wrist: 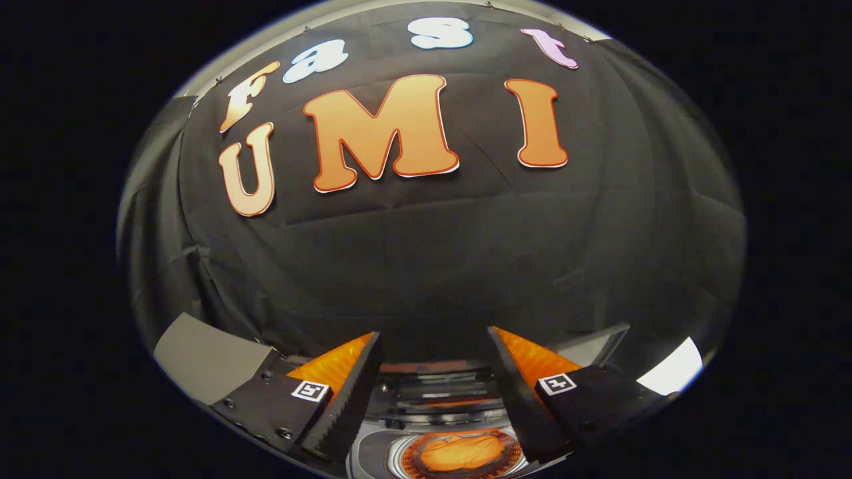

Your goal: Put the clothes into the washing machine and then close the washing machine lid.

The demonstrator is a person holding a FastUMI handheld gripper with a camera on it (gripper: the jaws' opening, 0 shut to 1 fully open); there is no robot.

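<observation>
The gripper (436, 339) hangs over the washing machine (436, 399), its two fingers (353, 392) spread wide with nothing between them and neither pressing on anything. In the gap between the fingers, low down and closest, lies the round opening of the machine's drum, ringed by a pale, ribbed rim. Inside that ring sits a bunched, crumpled orange cloth, the clothes (462, 452), lying within the drum rather than on its rim; how deep it lies I cannot tell. Just beyond the opening, still between the fingers, run glossy dark and silvery bands of the machine's top, which carry orange reflections; whether these belong to a raised lid or to a control panel cannot be told from this angle. To the left of the left finger a flat grey panel (206, 359) slants up, and beyond the right finger a similar thin grey edge (592, 342) shows, with a bright white patch (672, 369) further out to the right; what that patch is I cannot tell. Farthest off, behind the machine and rising well above the fingers, hangs the black cloth wall (466, 246) of the booth, creased in long folds.
</observation>
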